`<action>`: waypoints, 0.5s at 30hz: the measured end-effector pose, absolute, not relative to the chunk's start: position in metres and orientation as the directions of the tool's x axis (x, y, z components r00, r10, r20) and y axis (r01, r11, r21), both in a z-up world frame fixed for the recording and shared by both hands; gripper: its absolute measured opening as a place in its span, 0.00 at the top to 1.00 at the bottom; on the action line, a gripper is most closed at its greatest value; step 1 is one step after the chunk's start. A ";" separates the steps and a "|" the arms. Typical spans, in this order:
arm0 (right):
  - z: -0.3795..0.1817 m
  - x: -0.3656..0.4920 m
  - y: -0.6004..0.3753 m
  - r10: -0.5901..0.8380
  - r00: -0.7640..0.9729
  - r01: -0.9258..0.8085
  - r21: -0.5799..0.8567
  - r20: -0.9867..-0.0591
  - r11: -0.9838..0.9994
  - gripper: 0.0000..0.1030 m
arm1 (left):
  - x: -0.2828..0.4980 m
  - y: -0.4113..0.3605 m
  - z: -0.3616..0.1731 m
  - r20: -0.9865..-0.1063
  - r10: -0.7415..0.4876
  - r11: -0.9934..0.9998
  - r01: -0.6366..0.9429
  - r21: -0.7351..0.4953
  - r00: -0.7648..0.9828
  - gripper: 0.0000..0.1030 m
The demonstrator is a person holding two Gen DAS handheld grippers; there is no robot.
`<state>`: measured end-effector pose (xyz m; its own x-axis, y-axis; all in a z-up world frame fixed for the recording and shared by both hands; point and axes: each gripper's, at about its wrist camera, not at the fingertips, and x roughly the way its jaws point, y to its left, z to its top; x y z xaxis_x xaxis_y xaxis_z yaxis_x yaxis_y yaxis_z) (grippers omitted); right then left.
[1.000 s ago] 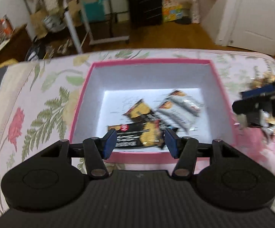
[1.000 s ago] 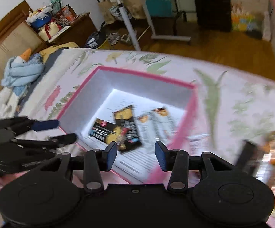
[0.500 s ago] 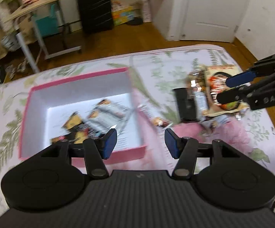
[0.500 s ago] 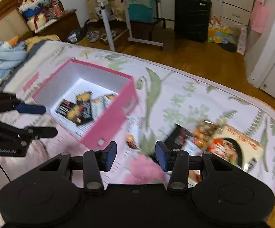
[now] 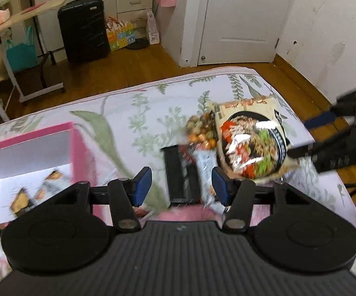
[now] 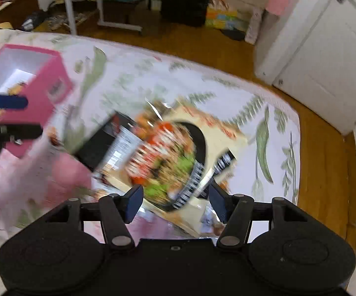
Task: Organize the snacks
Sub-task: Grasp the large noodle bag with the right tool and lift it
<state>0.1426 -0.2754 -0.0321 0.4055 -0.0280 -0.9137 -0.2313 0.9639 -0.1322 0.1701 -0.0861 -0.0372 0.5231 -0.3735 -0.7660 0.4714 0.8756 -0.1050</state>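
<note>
both tools swung off pink box [image 5: 74,145] – now over snack pile on bed [image 5: 133,108]. left tool [image 5: 181,188] open, empty; right tool [image 6: 175,203] opening above noodle pack [image 6: 175,157], nothing gripped.

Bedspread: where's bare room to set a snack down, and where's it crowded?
Free: the strip of bedspread between the pink box and the snack pile, and the far band along the bed's edge toward the floor. Inside the box, the back half is bare. Crowded: the noodle packet, black packet and nuts lie bunched and overlapping.
</note>
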 end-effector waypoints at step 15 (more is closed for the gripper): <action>-0.085 0.163 -0.360 0.206 0.518 -0.055 0.209 -0.830 0.976 0.36 | 0.237 -0.150 -0.146 -0.786 -0.514 0.834 0.414 -0.364 0.344 0.49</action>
<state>0.1628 -0.3603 -0.0851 0.5183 0.2064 -0.8299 -0.0550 0.9765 0.2085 0.2367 -0.1501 -0.1464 0.3439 -0.5136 -0.7861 0.4141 0.8343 -0.3639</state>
